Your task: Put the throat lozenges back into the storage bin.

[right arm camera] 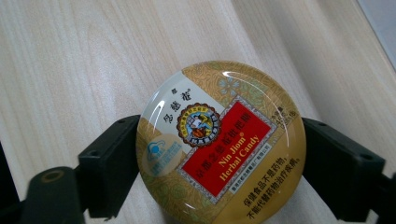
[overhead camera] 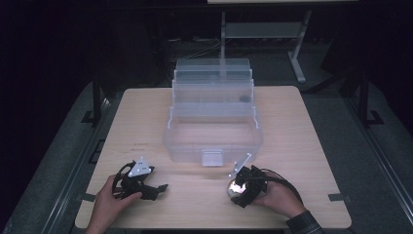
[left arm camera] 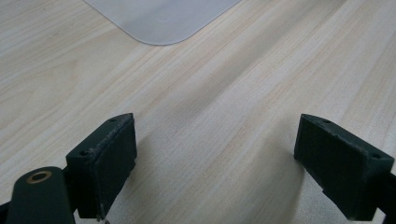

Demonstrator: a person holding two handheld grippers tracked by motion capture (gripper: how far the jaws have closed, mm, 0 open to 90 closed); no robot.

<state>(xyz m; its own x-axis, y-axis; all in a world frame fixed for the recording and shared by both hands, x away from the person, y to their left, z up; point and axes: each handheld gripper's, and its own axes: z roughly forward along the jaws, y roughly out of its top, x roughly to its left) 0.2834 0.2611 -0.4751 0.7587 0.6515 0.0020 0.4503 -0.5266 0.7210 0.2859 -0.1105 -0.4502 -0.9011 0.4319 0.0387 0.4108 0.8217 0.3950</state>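
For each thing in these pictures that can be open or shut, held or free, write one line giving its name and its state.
Left gripper: open, nothing between its jaws, above bare table.
Right gripper: shut on the candy tin, jaws pressing its two sides.
Candy tin: lid on, label facing up, gripped.
Clear plastic box: open, its tiers stepped back, standing on the table.

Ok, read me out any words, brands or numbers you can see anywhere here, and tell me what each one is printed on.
"Nin Jiom" on the red panel of the round tin.
"Herbal Candy" just below it on the same panel.
Chinese characters on the white band, the red panel and the gold rim: too small to read surely.
Blue badge print on the tin: blurred.
The clear box and table: no text.
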